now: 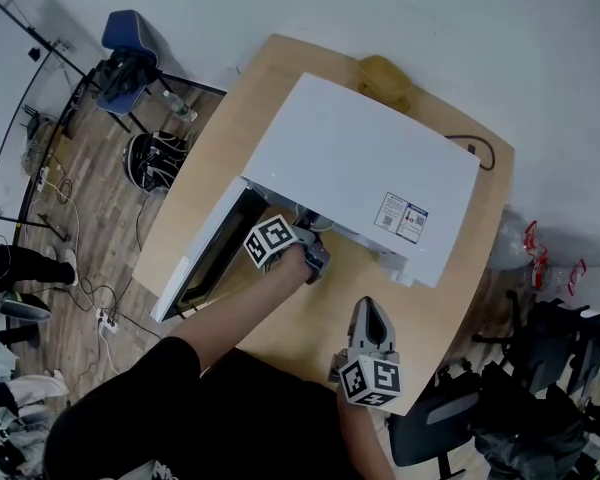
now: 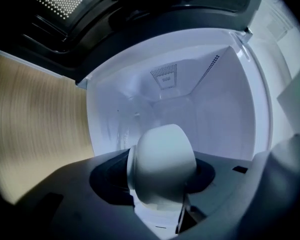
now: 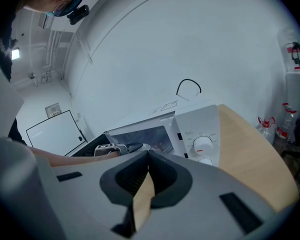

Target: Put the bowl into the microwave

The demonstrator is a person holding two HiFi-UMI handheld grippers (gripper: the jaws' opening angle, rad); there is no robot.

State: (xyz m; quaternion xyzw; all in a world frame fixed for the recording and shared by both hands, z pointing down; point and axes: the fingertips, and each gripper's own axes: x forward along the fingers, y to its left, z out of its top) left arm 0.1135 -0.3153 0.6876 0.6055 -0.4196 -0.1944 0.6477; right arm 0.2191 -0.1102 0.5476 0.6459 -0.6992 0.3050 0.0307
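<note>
Setting: a white microwave [image 1: 365, 168] stands on a light wooden bench [image 1: 320, 318], seen steeply from above.
Microwave door: the door [image 1: 205, 258] is swung fully open to the left, with its dark inner face showing.
Microwave cavity: the cavity [image 2: 215, 114] has white walls, with a small perforated vent panel [image 2: 165, 76] high on the back wall. Its floor is largely hidden behind the bowl and the jaws.
Bowl: a plain white bowl [image 2: 162, 159] hangs at the mouth of the cavity, clear of the bench. It is tipped on its side with its rounded outer wall towards the camera. Its inside faces away, so any contents cannot be seen.
Left gripper: the left gripper [image 1: 313, 258] reaches under the front edge of the microwave, at the open doorway. Its jaws are clamped on the bowl, one on each side.
Right gripper: the right gripper [image 1: 370, 316] is above the bench in front of the microwave, well apart from the bowl. Its jaws are closed together with nothing held, and only a sliver of the bench shows below where they meet.
Control panel: the control panel [image 3: 202, 139] sits right of the cavity and carries round dials.
Top of microwave: a printed label [image 1: 401, 216] lies near the right front corner.
Behind the microwave: a black cable [image 1: 477, 148] loops at the back right.
</note>
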